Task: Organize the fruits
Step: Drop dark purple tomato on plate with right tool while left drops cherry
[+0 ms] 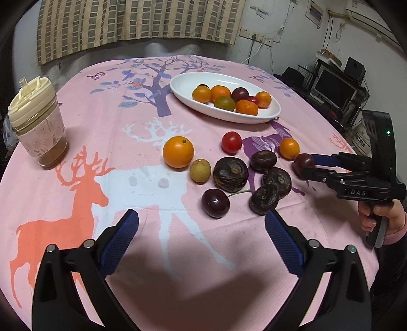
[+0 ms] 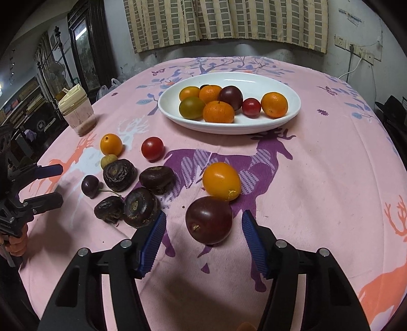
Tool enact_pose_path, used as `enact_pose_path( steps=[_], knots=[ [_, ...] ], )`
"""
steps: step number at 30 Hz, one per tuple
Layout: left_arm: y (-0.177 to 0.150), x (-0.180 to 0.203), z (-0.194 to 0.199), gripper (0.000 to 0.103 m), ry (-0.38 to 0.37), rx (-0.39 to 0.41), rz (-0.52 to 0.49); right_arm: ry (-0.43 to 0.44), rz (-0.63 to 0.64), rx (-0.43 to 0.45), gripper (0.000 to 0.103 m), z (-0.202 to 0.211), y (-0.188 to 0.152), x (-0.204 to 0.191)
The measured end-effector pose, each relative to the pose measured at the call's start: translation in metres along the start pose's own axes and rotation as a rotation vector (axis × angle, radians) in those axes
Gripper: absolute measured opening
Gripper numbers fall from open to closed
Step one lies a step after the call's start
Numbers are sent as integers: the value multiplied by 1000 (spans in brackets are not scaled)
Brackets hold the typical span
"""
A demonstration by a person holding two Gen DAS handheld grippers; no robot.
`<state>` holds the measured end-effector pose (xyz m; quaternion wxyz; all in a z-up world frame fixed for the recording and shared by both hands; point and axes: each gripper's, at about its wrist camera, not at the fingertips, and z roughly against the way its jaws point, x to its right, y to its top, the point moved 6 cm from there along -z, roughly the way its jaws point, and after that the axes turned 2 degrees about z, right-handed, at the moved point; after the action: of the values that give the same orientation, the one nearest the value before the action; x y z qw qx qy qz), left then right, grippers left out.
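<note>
A white oval plate at the back holds several oranges, dark plums and a small red tomato. Loose on the pink cloth lie an orange, a red tomato, a small tan fruit, a dark cherry with stem, several dark water chestnuts, another orange and a dark plum. My left gripper is open, just short of the cherry. My right gripper is open with its jaws either side of the dark plum.
A lidded cup with a brown drink stands at the table's left. The table is round with a pink deer-print cloth. A wall with a checked curtain lies behind; a monitor and shelves stand to the right.
</note>
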<state>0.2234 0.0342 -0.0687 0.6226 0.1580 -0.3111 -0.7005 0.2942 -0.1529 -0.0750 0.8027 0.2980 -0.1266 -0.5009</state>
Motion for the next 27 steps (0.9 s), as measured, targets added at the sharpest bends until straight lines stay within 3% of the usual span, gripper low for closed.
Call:
enact_pose_path(
  steps=[8, 11, 13, 15, 23, 27],
  knots=[
    [-2, 0, -3, 98, -4, -9, 2, -14, 4, -10, 39, -3, -2, 2],
    [-4, 0, -7, 96, -9, -22, -3, 11, -26, -6, 39, -1, -2, 6],
    [-6, 2, -13, 76, -14, -41, -12, 26, -50, 6, 39, 2, 0, 10],
    [-6, 2, -19, 64, -23, -66, -12, 22, -60, 20, 39, 5, 1, 13],
    [3, 11, -30, 55, -40, -86, -35, 24, -71, 35, 39, 9, 3, 16],
    [6, 18, -38, 44, -36, -98, -66, 22, -75, 39, 39, 11, 3, 18]
  ],
)
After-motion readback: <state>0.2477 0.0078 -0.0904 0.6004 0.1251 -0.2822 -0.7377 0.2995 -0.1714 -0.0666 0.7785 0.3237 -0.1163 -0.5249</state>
